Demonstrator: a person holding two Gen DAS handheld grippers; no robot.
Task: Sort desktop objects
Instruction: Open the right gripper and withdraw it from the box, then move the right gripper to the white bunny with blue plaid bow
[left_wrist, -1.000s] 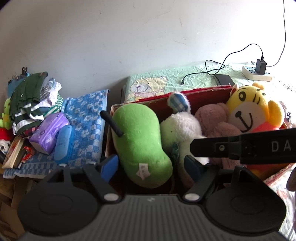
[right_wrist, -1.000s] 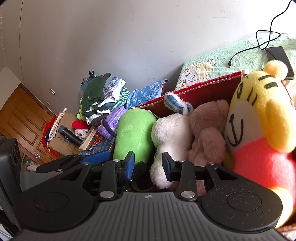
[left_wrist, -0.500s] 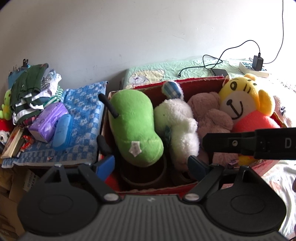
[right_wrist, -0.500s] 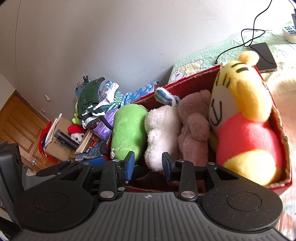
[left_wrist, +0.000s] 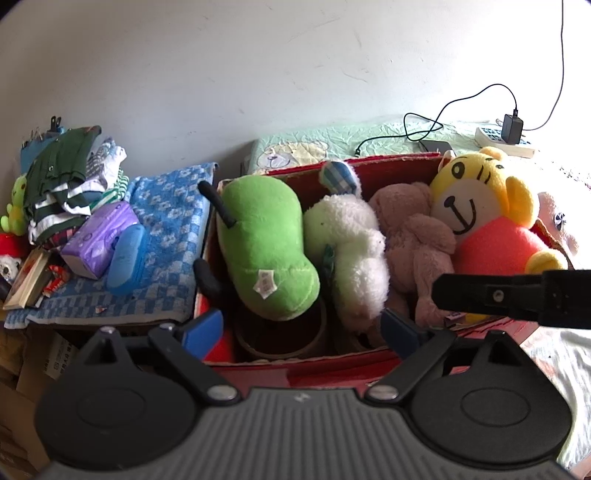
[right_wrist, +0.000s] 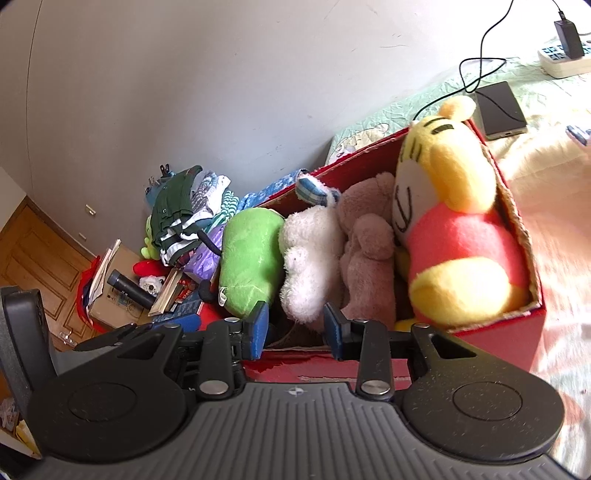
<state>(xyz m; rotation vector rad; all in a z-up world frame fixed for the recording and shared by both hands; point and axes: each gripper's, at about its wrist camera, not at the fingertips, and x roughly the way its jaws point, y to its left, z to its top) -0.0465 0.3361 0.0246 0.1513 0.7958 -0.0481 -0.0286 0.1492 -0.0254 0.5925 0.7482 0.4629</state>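
Right, your left gripper gapes wide and your right gripper sits half-spread, both empty, hovering at the red box's near edge. Inside, the green plush, white plush, pink bear and yellow tiger look packed. Pick your next piece outside it.

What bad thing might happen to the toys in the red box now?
The yellow tiger toy sits high above the red box wall, so a bump might tip it out. The toys are packed tightly, so pulling the white toy might drag the green toy along. Both tools are open and hold nothing.
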